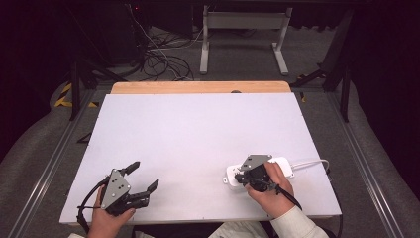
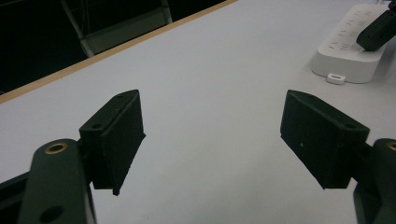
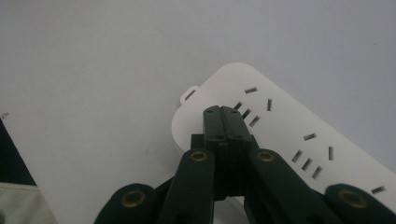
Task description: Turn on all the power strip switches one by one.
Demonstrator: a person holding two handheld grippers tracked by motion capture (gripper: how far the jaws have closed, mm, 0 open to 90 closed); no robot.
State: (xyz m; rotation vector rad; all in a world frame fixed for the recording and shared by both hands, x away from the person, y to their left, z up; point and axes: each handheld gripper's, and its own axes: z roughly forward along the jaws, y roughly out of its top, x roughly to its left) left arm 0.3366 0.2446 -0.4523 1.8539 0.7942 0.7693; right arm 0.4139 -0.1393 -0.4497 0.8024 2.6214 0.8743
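A white power strip (image 1: 283,163) lies near the table's front right, its several sockets facing up (image 3: 289,121). My right gripper (image 1: 239,177) is shut, and its closed tips (image 3: 222,110) sit over the strip's end by the first socket, with nothing between them. Whether they touch the strip I cannot tell. A small white tab-like piece (image 3: 189,94) lies at that end of the strip (image 2: 336,78). My left gripper (image 1: 145,174) hovers at the front left, open wide (image 2: 212,135) and holding nothing. The strip (image 2: 348,46) and the right gripper (image 2: 376,32) show far off in the left gripper view.
The white tabletop (image 1: 198,134) has a wooden strip (image 1: 200,87) along its far edge. The power strip's white cable (image 1: 312,162) runs off to the right. Beyond the table are a floor with cables (image 1: 158,59) and a white frame (image 1: 242,29).
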